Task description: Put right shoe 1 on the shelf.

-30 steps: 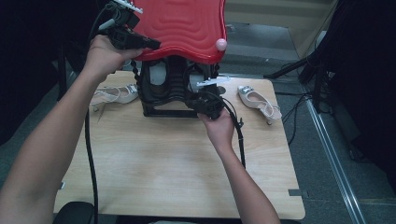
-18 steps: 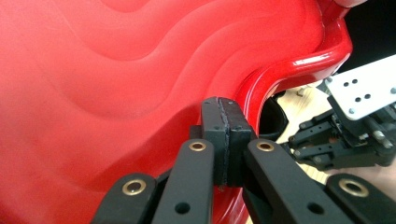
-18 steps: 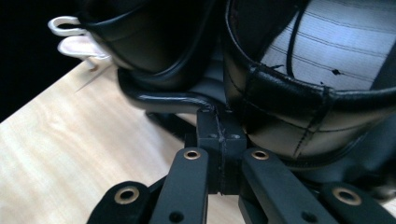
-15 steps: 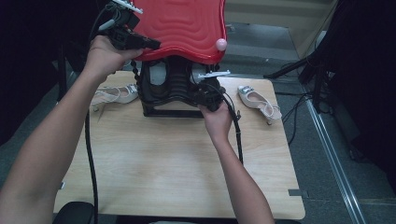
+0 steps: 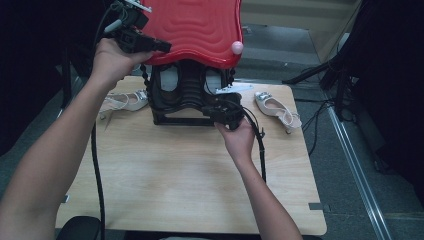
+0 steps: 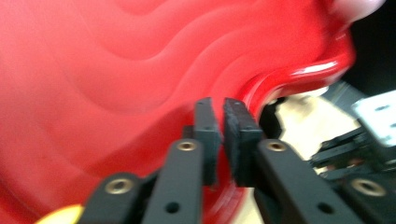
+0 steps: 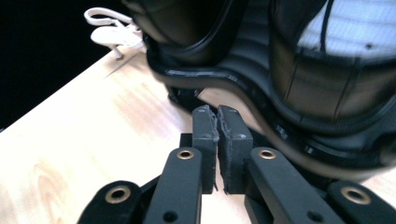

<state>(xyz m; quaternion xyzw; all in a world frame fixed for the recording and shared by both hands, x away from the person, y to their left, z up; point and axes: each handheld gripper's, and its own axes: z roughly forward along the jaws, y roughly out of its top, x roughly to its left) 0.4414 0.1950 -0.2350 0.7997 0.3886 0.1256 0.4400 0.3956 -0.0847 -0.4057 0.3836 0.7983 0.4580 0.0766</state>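
A glossy red wavy lid (image 5: 195,27) stands raised over a black ribbed machine (image 5: 182,95) at the back of the wooden table (image 5: 175,170). My left gripper (image 5: 164,48) is up at the lid's left edge. Its jaws have just been opening: in the left gripper view the left gripper (image 6: 218,105) shows a narrow gap with nothing between, the red lid (image 6: 116,70) just behind. My right gripper (image 5: 210,107) sits low at the machine's front right corner. In the right gripper view the right gripper (image 7: 217,112) has eased by a hair, pads nearly touching, empty, near the black base (image 7: 280,70).
A pink knob (image 5: 237,48) sticks out at the lid's right corner. One pale sandal (image 5: 122,101) lies left of the machine, another sandal (image 5: 277,107) to its right. Cables trail from both grippers over the table. Dark floor and cords lie beyond the right edge.
The right gripper pushed in toward the machine, then drew back a little toward me. The left hand and the red lid have stayed where they were.
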